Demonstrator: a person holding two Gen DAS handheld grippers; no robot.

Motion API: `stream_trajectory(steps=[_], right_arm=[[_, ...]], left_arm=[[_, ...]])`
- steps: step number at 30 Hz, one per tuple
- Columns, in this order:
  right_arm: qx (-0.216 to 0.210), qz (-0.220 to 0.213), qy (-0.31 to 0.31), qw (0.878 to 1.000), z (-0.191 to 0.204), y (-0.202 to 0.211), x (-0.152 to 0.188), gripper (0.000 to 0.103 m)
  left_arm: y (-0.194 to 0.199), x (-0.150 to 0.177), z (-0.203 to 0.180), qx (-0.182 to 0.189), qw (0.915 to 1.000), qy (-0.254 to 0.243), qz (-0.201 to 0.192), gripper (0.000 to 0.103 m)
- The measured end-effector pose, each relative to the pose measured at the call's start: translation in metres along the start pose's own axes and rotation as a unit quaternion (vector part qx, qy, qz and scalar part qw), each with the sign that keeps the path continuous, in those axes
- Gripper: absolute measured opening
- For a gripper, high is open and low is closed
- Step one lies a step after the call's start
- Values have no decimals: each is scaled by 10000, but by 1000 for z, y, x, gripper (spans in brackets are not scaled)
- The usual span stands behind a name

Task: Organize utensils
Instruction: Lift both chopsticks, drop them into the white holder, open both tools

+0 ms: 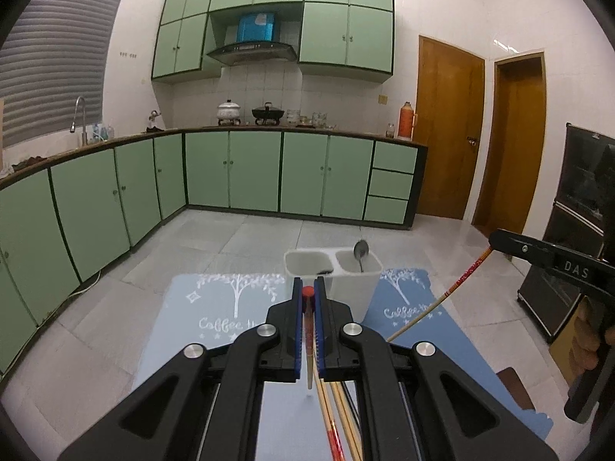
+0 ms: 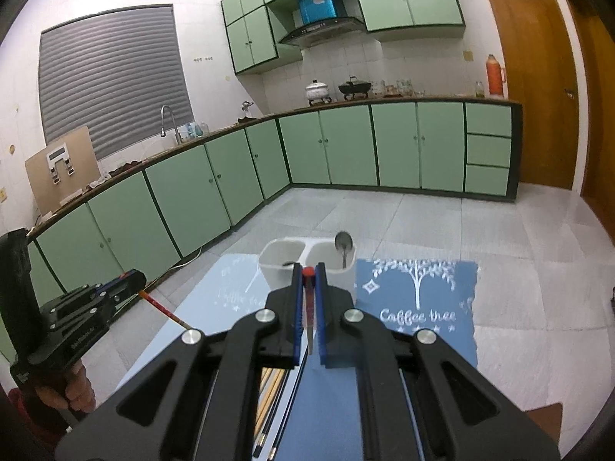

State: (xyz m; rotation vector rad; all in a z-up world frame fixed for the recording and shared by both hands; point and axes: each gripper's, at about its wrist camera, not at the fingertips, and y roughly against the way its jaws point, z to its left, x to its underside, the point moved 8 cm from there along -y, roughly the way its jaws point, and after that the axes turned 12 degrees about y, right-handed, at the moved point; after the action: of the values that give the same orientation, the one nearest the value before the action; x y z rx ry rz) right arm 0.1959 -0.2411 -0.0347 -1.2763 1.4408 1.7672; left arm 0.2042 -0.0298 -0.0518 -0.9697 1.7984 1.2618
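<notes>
My left gripper (image 1: pixel 308 292) is shut on a red-tipped chopstick (image 1: pixel 308 345) and holds it above the table; it also shows in the right wrist view (image 2: pixel 132 282). My right gripper (image 2: pixel 307 272) is shut on another red-tipped chopstick (image 2: pixel 309 319); it shows at the right of the left wrist view (image 1: pixel 494 239) with its chopstick (image 1: pixel 438 303) slanting down. A white two-compartment holder (image 1: pixel 348 280) stands just ahead, also in the right wrist view (image 2: pixel 278 272). A metal spoon (image 1: pixel 361 251) stands in its right compartment. Several loose chopsticks (image 1: pixel 338 418) lie below my left gripper.
Two blue "Coffee tree" mats (image 1: pixel 215 307) (image 2: pixel 419 299) cover the table. Something dark lies in the holder's left compartment (image 1: pixel 324 271). Green kitchen cabinets (image 1: pixel 253 171) and wooden doors (image 1: pixel 447 126) stand beyond the tiled floor. A black appliance (image 1: pixel 576 230) is at the right.
</notes>
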Motion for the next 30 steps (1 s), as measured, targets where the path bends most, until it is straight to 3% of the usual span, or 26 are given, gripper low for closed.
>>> stream_trajectory(steps=[4, 10, 18, 24, 30], right_arm=[[-103, -176, -30, 9998, -8, 5, -21, 5], [-61, -563, 4, 9984, -24, 12, -62, 5], [181, -703, 195, 9972, -41, -16, -99, 5], [308, -472, 333, 9979, -48, -58, -100, 5], [210, -158, 251, 9993, -48, -100, -83, 5]], left_arm=[[4, -21, -3, 77, 9998, 0, -178, 5], [13, -74, -13, 227, 9969, 0, -751, 5], [-10, -124, -37, 334, 9915, -177, -1246, 5], [-56, -127, -39, 329, 9937, -172, -1061, 5], [-108, -106, -22, 132, 9979, -133, -617, 5]])
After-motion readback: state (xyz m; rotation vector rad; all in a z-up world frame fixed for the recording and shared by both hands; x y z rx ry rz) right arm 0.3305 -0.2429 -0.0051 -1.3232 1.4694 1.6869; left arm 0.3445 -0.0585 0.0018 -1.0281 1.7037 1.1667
